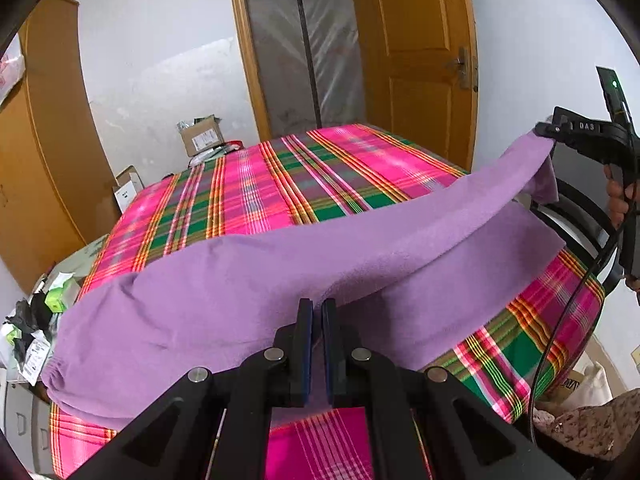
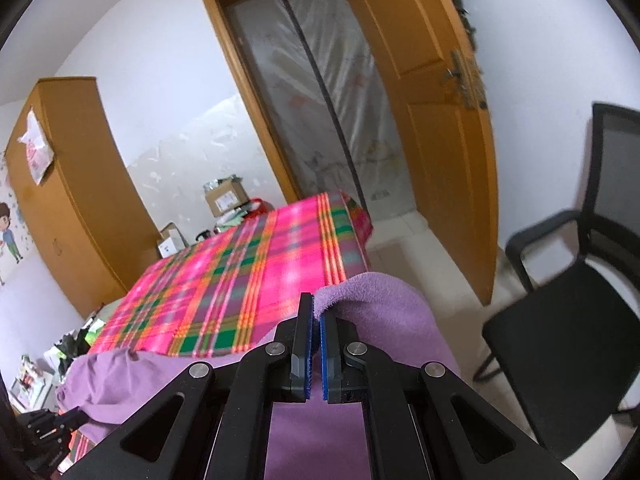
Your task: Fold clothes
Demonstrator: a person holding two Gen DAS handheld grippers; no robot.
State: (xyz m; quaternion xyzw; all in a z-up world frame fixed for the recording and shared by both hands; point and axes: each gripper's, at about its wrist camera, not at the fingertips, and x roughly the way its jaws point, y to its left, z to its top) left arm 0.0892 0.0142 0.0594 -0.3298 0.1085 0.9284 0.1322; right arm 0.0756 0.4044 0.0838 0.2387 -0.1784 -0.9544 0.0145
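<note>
A purple garment (image 1: 248,280) lies across the near end of a table under a pink and green plaid cloth (image 1: 280,176). My left gripper (image 1: 318,306) is shut on the garment's near edge. The right gripper (image 1: 546,130) shows at the far right of the left wrist view, holding up another corner so the cloth stretches between the two. In the right wrist view my right gripper (image 2: 316,304) is shut on that raised purple garment (image 2: 384,316), which folds over its right finger. The left gripper (image 2: 76,418) shows small at the lower left of that view.
A black office chair (image 2: 568,320) stands right of the table. A wooden door (image 2: 436,120) and a plastic-covered doorway (image 2: 320,100) lie beyond. Cardboard boxes (image 1: 200,136) sit past the far edge. A wooden wardrobe (image 1: 40,152) and clutter (image 1: 36,320) are to the left.
</note>
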